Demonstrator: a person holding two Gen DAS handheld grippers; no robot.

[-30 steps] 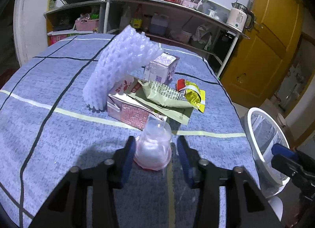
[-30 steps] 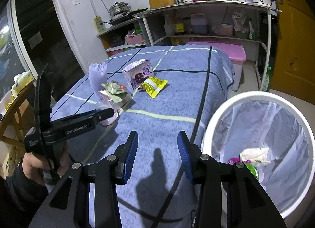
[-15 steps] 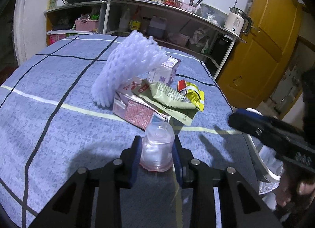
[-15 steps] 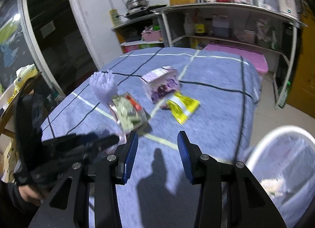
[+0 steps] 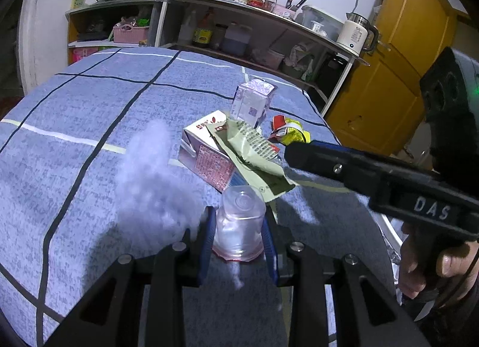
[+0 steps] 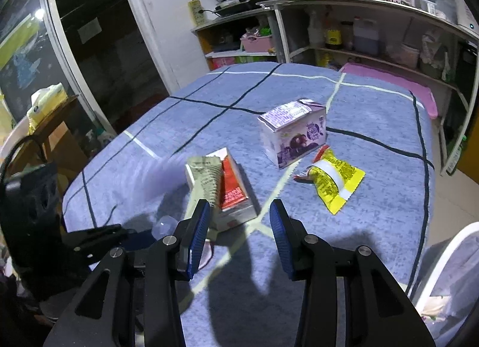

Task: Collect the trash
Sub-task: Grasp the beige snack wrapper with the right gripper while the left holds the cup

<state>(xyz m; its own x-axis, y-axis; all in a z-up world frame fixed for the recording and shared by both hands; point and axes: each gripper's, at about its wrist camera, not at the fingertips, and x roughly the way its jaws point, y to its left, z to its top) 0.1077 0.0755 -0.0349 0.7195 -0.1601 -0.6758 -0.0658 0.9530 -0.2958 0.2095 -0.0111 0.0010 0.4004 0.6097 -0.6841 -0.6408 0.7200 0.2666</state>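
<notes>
Trash sits clustered mid-table on the blue checked cloth: a red-and-white carton under a green wrapper, a purple carton, a yellow packet. The left gripper pinches an upturned clear plastic cup (a white foam net blurs beside it). The right gripper hangs spread, empty.

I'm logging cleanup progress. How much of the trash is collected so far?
Some trash already lies in the bin. The left gripper is clamped on an upturned plastic cup; the right gripper is open and empty. The red carton, green wrapper, purple carton, yellow packet and blurred white foam remain.
</notes>
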